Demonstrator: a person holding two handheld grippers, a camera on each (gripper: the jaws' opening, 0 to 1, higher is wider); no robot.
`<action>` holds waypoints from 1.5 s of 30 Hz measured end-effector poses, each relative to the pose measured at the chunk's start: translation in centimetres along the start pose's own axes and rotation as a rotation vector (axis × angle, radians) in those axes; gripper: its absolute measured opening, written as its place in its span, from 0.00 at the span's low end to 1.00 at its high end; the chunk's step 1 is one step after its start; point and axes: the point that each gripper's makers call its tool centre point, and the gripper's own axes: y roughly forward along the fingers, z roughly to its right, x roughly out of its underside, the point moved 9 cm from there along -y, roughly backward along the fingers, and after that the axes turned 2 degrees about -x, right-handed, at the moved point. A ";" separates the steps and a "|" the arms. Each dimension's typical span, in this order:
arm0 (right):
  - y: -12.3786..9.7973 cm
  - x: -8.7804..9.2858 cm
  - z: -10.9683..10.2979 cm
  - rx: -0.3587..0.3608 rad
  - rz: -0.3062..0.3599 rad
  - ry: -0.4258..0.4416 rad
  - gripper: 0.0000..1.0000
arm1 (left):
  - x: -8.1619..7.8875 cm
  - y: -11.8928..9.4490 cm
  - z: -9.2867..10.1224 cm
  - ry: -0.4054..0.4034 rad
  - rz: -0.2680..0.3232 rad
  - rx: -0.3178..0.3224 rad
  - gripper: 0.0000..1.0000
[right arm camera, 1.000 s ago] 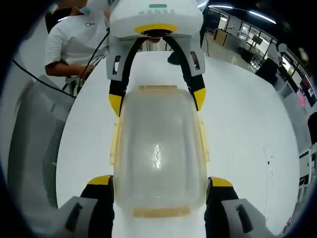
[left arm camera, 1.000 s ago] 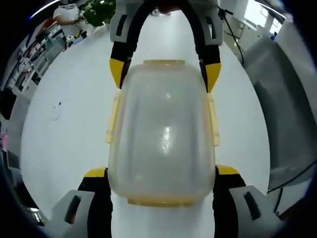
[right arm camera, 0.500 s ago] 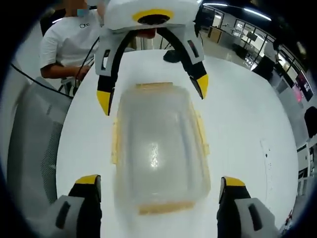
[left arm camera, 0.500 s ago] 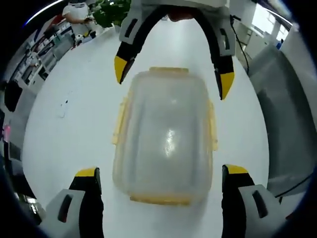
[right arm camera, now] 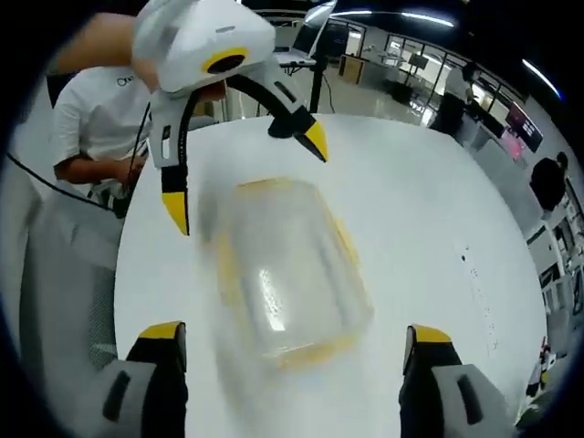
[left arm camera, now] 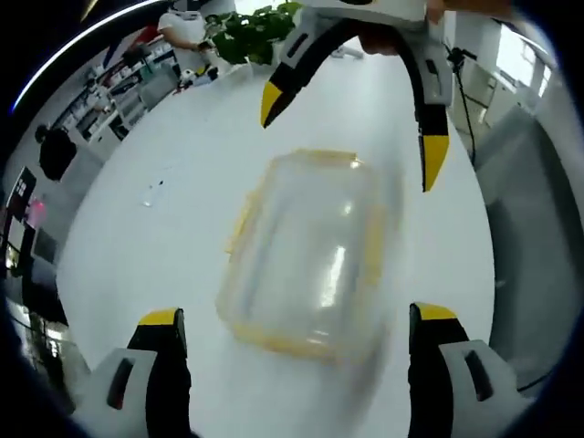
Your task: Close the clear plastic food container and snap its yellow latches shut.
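Two wide-open grippers (left arm camera: 292,318) (right arm camera: 292,333), nothing held

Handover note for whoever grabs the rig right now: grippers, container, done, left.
Left gripper: open, holding nothing, raised above the table.
Right gripper: open, holding nothing, also clear of the container.
Clear plastic food container with yellow latches: sits alone on the white round table between the two grippers, lid on. Neither gripper touches it.
Done: lid looks seated; the yellow latches appear to lie flat along the sides, but motion blur leaves this uncertain.
Left: check each latch is snapped shut; press any that stands proud.
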 end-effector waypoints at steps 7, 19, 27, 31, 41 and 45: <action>-1.1 1.1 -1.3 0.036 0.021 0.057 0.99 | 0.1 -1.7 1.3 -0.063 0.052 -0.043 0.99; -4.3 3.3 -4.8 0.100 0.140 0.158 0.99 | 1.9 -4.3 5.9 -0.132 0.072 -0.115 0.99; -7.0 5.7 -8.4 0.156 0.229 0.179 0.99 | 2.8 -7.2 8.7 -0.177 0.116 -0.197 0.99; -8.1 7.0 -10.1 0.162 0.255 0.207 0.99 | 3.2 -8.7 10.6 -0.169 0.151 -0.230 0.99; -11.3 9.4 -14.3 0.201 0.332 0.258 0.99 | 6.0 -11.0 15.5 -0.279 0.167 -0.248 0.99; -11.9 9.9 -15.1 0.224 0.351 0.297 0.99 | 6.8 -12.2 16.7 -0.339 0.186 -0.265 0.98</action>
